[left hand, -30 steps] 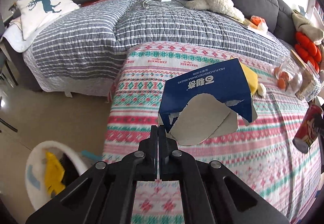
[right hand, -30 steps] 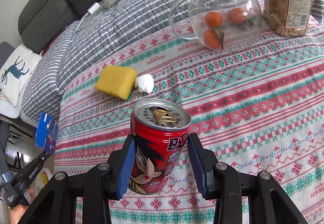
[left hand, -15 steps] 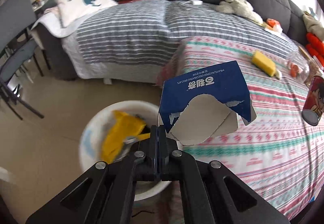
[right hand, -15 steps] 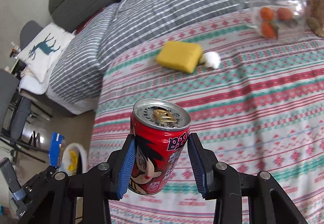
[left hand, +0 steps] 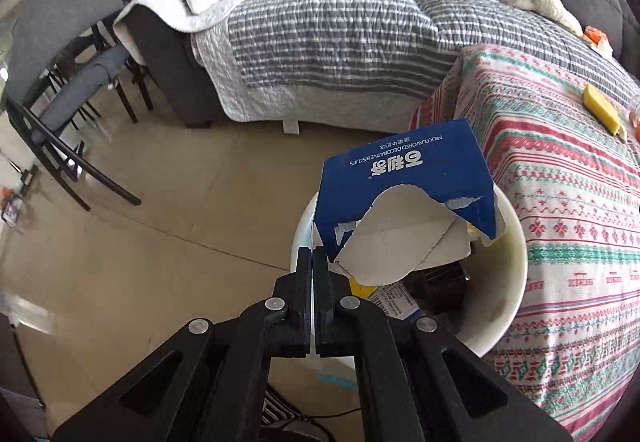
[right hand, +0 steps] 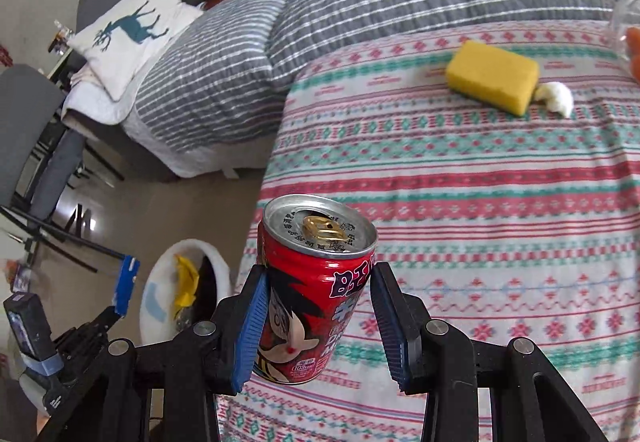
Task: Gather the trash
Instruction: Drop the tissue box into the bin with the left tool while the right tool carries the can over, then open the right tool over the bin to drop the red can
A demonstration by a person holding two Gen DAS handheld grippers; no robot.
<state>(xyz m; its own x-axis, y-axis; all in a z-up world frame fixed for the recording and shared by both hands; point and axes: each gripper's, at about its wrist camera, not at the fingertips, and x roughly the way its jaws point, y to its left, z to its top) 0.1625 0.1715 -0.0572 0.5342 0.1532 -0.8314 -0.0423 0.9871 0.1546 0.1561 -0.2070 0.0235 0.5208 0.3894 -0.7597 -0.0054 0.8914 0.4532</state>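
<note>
1. Our left claw (left hand: 312,262), fully closed, pinches the torn blue cardboard biscuit box (left hand: 404,194) above the white round bin (left hand: 512,282); we centre, then release.
2. Our right claw (right hand: 316,322), partly open, grips the red drink can (right hand: 316,282) over the counter's (right hand: 500,222) left edge; it follows.

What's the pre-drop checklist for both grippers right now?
1. Left gripper pinching the torn blue biscuit box: ok.
2. Box over the white bin opening: ok, it hangs above the rim.
3. Room in the bin: ok, wrappers sit low inside.
4. Right gripper clamped on the red can: ok.
5. Can over the bin: not ok, it is above the patterned cloth.
6. Can empty: cannot tell.
</note>
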